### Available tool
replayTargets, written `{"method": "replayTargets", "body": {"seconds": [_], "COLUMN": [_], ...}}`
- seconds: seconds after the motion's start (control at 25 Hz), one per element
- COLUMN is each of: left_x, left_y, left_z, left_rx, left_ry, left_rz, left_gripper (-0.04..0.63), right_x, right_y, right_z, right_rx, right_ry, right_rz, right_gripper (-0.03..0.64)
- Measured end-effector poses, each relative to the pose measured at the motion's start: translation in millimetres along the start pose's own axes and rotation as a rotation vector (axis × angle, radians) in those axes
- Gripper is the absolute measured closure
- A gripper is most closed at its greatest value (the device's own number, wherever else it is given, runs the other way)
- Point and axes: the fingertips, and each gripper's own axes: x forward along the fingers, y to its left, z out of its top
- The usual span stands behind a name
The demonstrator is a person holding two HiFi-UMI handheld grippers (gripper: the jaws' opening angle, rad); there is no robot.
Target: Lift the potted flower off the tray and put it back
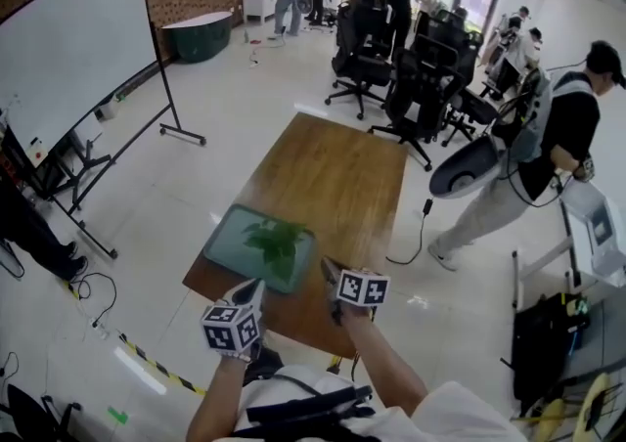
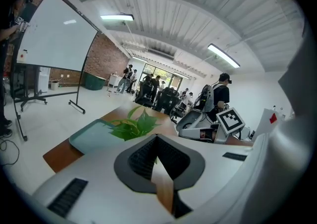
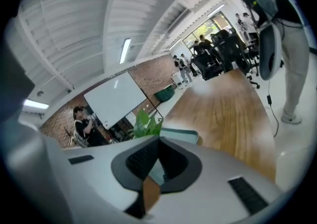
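Note:
The potted flower [image 1: 277, 240], a small green leafy plant, stands on the teal tray [image 1: 227, 235] at the near left of the wooden table [image 1: 342, 171]; its pot is hidden under the leaves. My left gripper [image 1: 256, 286] hovers at the tray's near edge, my right gripper [image 1: 329, 272] just right of the tray. Neither touches the plant. In the left gripper view the jaws [image 2: 156, 136] meet at their tips with nothing between them, the plant [image 2: 133, 125] and tray [image 2: 89, 136] beyond. The right gripper [image 3: 158, 139] is likewise shut and empty, with the leaves [image 3: 146, 123] and tray [image 3: 181, 135] ahead.
A whiteboard on a wheeled stand [image 1: 78, 49] is at the left. Office chairs [image 1: 411, 68] cluster past the table's far end. A person [image 1: 548, 156] walks at the right, and a cable [image 1: 416, 235] lies on the floor beside the table.

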Motion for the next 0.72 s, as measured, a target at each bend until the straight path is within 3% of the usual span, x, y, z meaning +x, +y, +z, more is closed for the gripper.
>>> {"method": "replayTargets", "body": {"seconds": [0.12,0.24,0.72], "left_x": [-7.4,-17.6,-38.4], "left_y": [-16.4,-30.2,-62.4], "left_z": [-8.9,-19.1,-65.4], "left_rx": [-0.001,0.009,-0.008], "left_ry": [-0.003,-0.006,0.017], "left_rz": [-0.001,0.001,0.014], "left_gripper": [0.595,0.595,0.595], "right_x": [-25.4,-51.4,-119.5], "right_y": [17.1,27.4,4.5], "right_z": [-24.6,-45.5,-93.6], "right_rx": [-0.118,-0.163,-0.1], "right_ry": [0.077,0.097,0.1], "right_rz": [0.001,0.002,-0.062], "right_gripper": [0.617,0.617,0.617]}}
